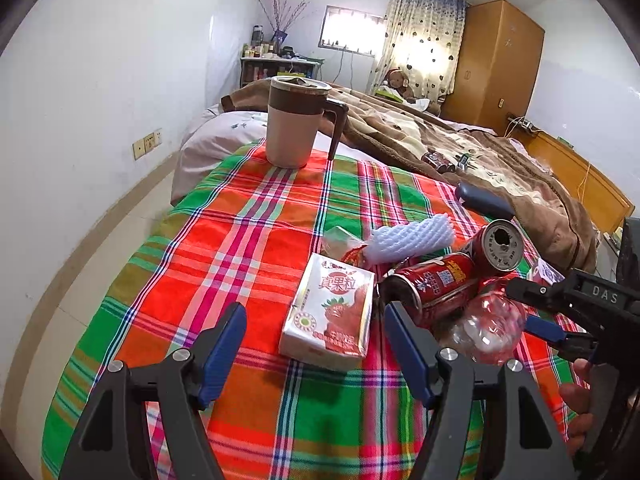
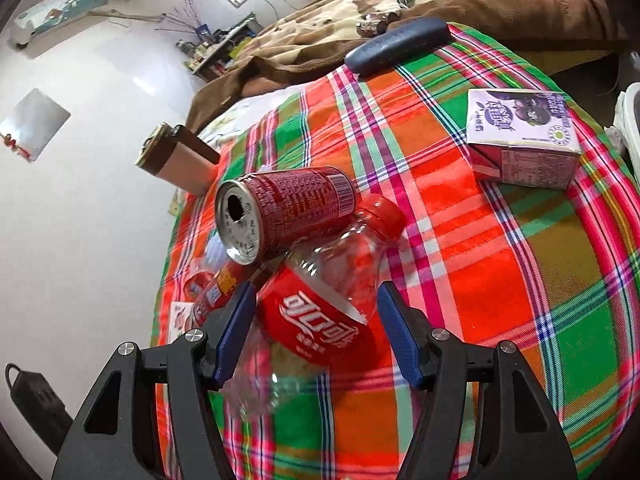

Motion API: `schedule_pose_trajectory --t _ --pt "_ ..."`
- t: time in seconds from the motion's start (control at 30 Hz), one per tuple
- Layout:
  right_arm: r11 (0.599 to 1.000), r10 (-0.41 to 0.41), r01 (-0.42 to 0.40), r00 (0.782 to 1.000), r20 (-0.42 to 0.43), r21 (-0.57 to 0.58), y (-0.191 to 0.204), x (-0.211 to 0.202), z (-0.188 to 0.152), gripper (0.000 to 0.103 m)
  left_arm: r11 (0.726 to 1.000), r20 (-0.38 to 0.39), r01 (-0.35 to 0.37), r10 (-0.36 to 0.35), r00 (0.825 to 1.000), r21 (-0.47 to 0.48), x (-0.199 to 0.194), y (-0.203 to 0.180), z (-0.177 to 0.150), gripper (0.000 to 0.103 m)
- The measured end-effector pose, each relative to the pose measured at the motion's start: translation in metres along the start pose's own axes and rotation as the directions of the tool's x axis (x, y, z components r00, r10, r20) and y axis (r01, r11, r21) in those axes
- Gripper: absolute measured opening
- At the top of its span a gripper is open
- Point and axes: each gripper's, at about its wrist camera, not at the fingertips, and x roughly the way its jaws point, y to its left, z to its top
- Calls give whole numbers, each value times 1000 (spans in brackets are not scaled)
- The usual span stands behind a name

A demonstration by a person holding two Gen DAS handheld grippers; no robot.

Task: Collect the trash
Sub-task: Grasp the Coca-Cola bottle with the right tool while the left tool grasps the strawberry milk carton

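On the plaid cloth point(image 1: 248, 240) lies a heap of trash. In the left wrist view a strawberry drink carton point(image 1: 330, 316) lies just ahead of my open, empty left gripper point(image 1: 314, 322). Beside it are two red cans point(image 1: 434, 286), a white foam net point(image 1: 412, 238) and a clear cola bottle point(image 1: 486, 324). My right gripper point(image 2: 316, 304) is open, its fingers on either side of the cola bottle point(image 2: 332, 300), apart from it. A red can point(image 2: 280, 210) leans on the bottle. A purple drink carton point(image 2: 524, 136) lies at the far right.
A lidded beige mug point(image 1: 298, 124) stands at the far edge of the cloth. A dark glasses case point(image 2: 398, 46) lies near the brown blanket point(image 1: 480, 160). A black power strip point(image 2: 36, 408) sits at the lower left in the right wrist view. White wall to the left.
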Motion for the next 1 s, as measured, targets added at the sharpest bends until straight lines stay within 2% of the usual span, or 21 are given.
schedule_pose_trajectory --t 0.2,0.4,0.6,0.73,0.87,1.0 --pt "995 -48 39 994 -100 -87 12 22 1 74 1000 -34 6 -6 999 6 14 2 1 71" --pt "979 -97 83 993 -66 -189 19 19 -6 75 1000 -53 10 -10 999 4 21 4 2 71" --pt "911 -193 159 980 -51 -379 31 15 -22 75 999 -79 15 -13 997 29 32 -1 3 71" --pt "889 -224 193 974 -26 -415 26 8 -28 75 999 -99 11 -7 995 40 40 -2 3 71" --pt "879 -236 190 970 -52 -437 16 4 -31 75 998 -121 11 -3 993 63 46 -6 1 72" --pt "851 -264 211 963 -45 -482 15 -1 -35 75 998 -147 13 -4 989 60 53 -7 -2 72"
